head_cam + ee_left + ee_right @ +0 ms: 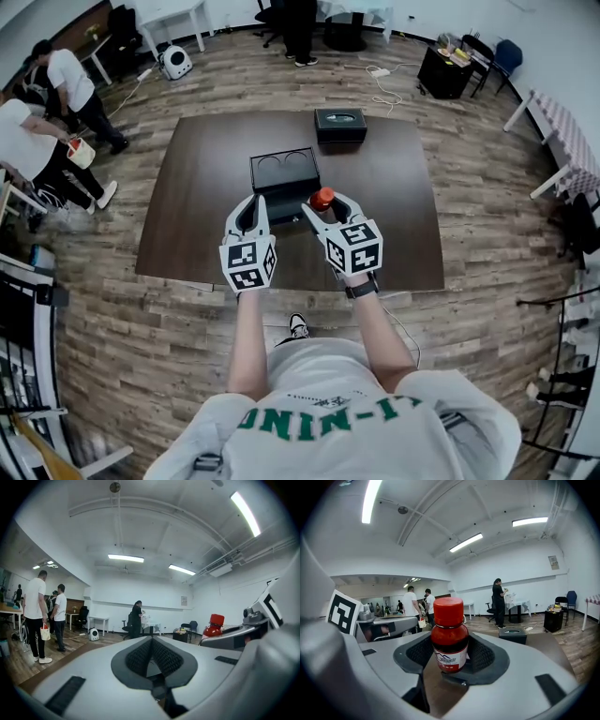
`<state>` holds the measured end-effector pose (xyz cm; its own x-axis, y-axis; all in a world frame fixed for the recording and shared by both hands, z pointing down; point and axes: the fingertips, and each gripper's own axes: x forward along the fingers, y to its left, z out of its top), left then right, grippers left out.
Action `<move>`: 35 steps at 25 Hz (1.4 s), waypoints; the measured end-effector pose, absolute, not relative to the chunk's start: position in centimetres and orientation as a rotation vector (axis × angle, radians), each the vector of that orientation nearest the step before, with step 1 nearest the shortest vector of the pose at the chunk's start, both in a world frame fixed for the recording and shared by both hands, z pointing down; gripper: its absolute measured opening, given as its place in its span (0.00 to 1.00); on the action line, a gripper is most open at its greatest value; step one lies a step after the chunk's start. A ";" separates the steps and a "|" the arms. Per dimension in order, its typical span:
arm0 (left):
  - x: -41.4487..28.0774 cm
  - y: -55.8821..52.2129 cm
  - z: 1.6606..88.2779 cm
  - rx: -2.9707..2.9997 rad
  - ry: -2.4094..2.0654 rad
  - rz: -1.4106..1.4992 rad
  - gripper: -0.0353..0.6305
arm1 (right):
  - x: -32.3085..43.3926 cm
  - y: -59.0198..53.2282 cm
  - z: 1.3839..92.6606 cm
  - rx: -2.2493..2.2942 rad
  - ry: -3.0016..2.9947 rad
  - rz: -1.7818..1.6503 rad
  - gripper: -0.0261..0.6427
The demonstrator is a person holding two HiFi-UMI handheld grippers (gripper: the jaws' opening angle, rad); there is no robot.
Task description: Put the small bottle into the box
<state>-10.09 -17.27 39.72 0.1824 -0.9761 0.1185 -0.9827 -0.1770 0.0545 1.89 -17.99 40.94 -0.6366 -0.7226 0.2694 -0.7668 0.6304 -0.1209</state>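
We are pinching the small bottle in the right gripper. Its two dark ribbed pads are pressing on the bottle's sides, one on each. The bottle is standing upright between them, its red cap rising above the jaw tips and its white label facing back toward the gripper's camera. It is not sitting in the box yet. The open black box is lying just ahead and to the left of the right gripper, and the bottle is hanging close by the box's near right corner, over the dark table.

We are keeping the left gripper beside the right one, a little to its left, with its tips pointing at the box's near edge. Its jaws are pressed together at the tips and are gripping nothing. From the left gripper's own view, the red bottle is showing off to the right, next to the other gripper's body.

Farther ahead of the right gripper, well past the box, a closed black case is resting on the table. Beyond the table, several people are standing about the room.
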 end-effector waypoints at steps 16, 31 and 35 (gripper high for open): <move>-13.0 -26.8 45.1 2.366 -1.792 0.078 0.07 | -1.2 -28.3 46.6 1.181 -2.542 0.412 0.39; -15.9 -32.2 51.7 2.243 -1.746 0.159 0.07 | -5.1 -33.8 55.0 0.854 -2.370 0.261 0.39; -16.1 -32.9 54.1 2.214 -1.726 0.187 0.07 | -5.6 -34.9 58.6 0.765 -2.294 0.241 0.39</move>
<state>-16.07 -32.94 54.15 0.2588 -0.9184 0.2994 -0.9611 -0.2141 0.1743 -5.63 -34.87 58.60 -0.5832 -0.4577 0.6711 -0.5870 0.8085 0.0413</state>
